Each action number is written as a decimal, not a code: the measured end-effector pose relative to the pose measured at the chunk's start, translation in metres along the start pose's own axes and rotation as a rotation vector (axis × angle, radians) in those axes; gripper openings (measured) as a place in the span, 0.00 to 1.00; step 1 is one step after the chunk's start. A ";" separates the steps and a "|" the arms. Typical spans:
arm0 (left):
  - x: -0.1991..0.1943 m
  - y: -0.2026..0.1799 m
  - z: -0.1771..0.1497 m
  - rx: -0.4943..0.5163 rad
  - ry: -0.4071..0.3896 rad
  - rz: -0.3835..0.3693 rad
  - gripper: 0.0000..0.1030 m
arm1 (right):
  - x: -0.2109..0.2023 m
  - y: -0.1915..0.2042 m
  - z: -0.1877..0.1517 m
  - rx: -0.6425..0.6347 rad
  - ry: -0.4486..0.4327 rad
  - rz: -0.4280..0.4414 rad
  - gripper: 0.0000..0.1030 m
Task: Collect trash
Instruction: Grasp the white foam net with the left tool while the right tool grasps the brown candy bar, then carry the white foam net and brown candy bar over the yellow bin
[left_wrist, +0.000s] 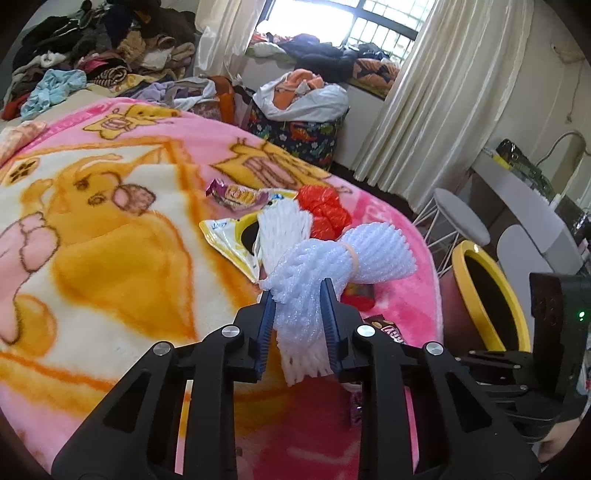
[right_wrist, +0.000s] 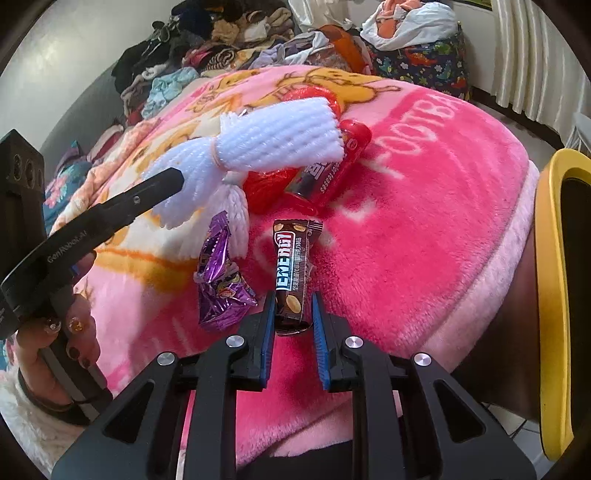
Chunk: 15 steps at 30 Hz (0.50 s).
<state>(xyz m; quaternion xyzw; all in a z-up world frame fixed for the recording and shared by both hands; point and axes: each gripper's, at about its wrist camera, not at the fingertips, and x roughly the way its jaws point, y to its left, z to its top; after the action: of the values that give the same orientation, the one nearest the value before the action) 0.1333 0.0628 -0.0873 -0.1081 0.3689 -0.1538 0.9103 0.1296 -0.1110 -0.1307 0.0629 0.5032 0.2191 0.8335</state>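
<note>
Two clenched grips: left gripper (left_wrist: 297, 301) on foam netting (left_wrist: 332, 258), right gripper (right_wrist: 293, 314) on snack bar (right_wrist: 291, 273); lift gently toward yellow bin (right_wrist: 550, 295) beside bed edge.

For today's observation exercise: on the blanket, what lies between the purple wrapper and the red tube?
The brown snack bar wrapper lies between the purple wrapper and the red tube, seen in the right wrist view.
</note>
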 end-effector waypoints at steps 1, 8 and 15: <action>-0.002 -0.001 0.001 0.002 -0.006 -0.003 0.18 | -0.002 0.000 -0.001 -0.001 -0.005 0.004 0.18; -0.015 -0.013 0.009 0.016 -0.041 -0.003 0.18 | -0.015 0.003 -0.002 -0.002 -0.036 0.019 0.18; -0.027 -0.026 0.016 0.015 -0.069 -0.022 0.18 | -0.037 -0.003 -0.001 0.014 -0.094 0.029 0.18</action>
<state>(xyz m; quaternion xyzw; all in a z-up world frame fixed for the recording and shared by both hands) 0.1205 0.0496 -0.0508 -0.1104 0.3349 -0.1628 0.9215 0.1154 -0.1293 -0.1023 0.0863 0.4641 0.2246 0.8525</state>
